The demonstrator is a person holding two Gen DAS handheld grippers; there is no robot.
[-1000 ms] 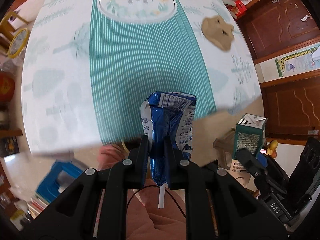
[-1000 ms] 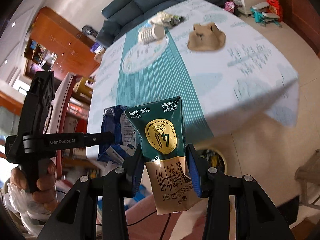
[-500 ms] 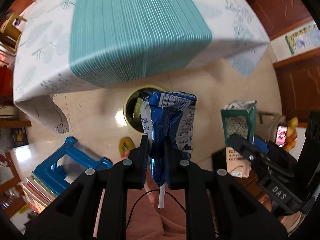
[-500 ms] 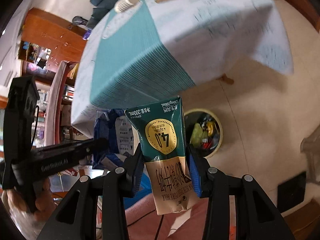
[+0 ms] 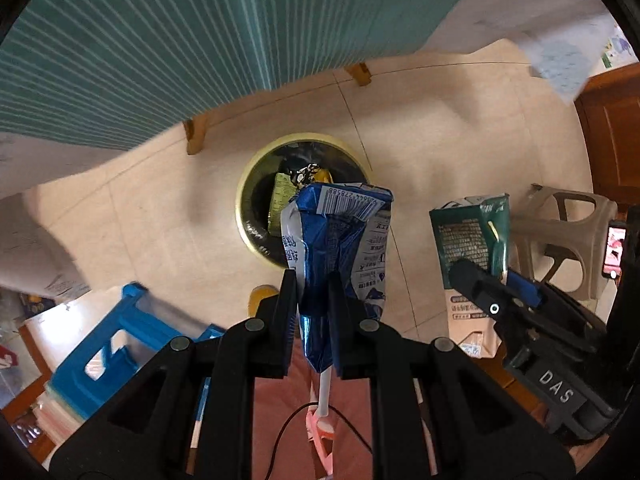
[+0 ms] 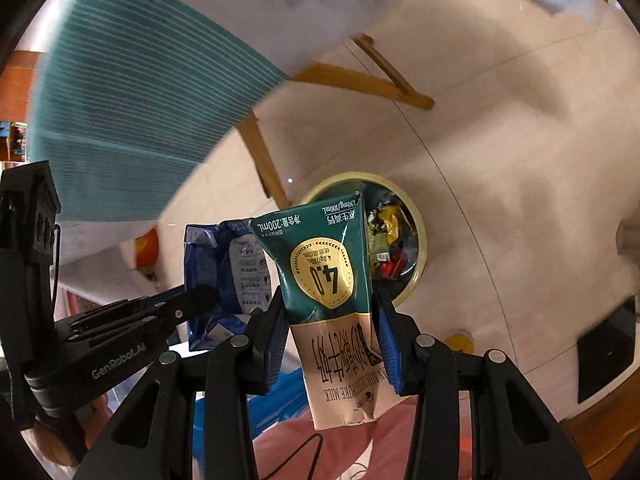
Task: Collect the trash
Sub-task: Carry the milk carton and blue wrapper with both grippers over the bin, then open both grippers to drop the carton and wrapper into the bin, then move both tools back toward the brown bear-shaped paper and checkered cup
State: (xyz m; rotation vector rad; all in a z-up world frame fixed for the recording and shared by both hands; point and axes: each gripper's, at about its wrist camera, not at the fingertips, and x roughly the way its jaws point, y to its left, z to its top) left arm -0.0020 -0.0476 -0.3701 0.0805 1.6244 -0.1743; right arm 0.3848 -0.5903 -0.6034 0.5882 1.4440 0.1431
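Below, mid-frame: yellow-rimmed bin (image 5: 245, 216), ready for dropping. Left gripper (image 5: 313, 292) clenched on crushed blue carton (image 5: 340, 240). Right gripper (image 6: 330, 320) clamped on green carton (image 6: 320, 264).

A lived-in home, most likely a dining or living room, is being shown. A surface on pale wooden legs (image 5: 195, 136) is being covered by a tablecloth (image 5: 168, 40) with a teal striped band and white printed borders, its edge hanging towards the floor. Beige floor tiles (image 5: 460, 128) with thin grout lines are being seen below. A round yellow-rimmed waste bin (image 5: 256, 184), filled with food wrappers, is being kept on the floor beside the surface. A blue plastic stool (image 5: 116, 340) and a grey-beige plastic stool (image 5: 568, 232) are standing nearby, and dark brown wooden cabinetry (image 5: 612, 128) is being glimpsed at the right edge.
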